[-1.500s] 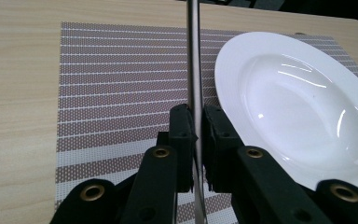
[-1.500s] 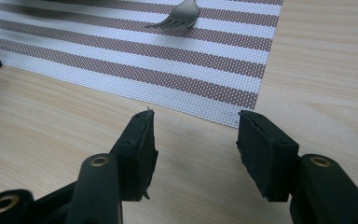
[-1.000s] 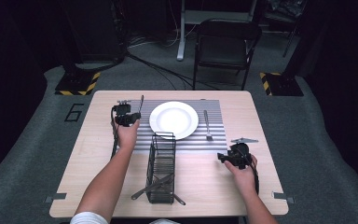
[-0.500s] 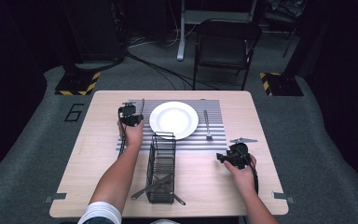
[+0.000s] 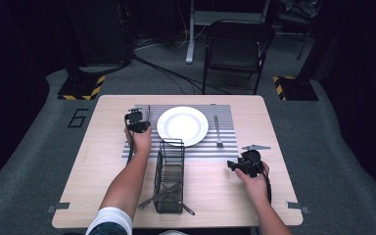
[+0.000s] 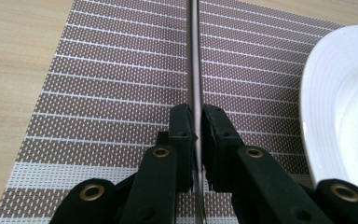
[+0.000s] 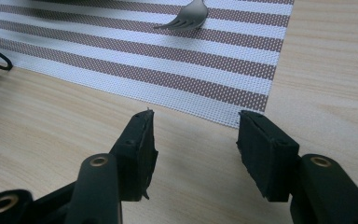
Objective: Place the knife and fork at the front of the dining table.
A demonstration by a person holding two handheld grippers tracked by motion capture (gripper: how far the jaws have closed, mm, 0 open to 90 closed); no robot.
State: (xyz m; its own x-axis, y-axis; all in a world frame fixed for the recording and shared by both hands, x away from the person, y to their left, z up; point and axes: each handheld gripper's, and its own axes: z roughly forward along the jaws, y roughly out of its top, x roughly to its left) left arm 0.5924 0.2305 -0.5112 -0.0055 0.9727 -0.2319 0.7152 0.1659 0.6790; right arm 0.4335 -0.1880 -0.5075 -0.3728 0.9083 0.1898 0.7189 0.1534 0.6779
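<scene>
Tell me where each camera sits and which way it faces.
High view: above the person's side, facing forward and down on the table; both forearms show.
Left gripper view: on the left gripper, facing along shut jaws gripping a knife over the mat.
Right gripper view: on the right gripper, open jaws facing the fork.
All share the mat.

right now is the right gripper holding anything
No, the right gripper has its jaws apart over bare table, with nothing between them.

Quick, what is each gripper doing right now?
Left gripper: shut on a thin metal utensil over the placemat.
Right gripper: open, holding nothing, above the table.
</scene>
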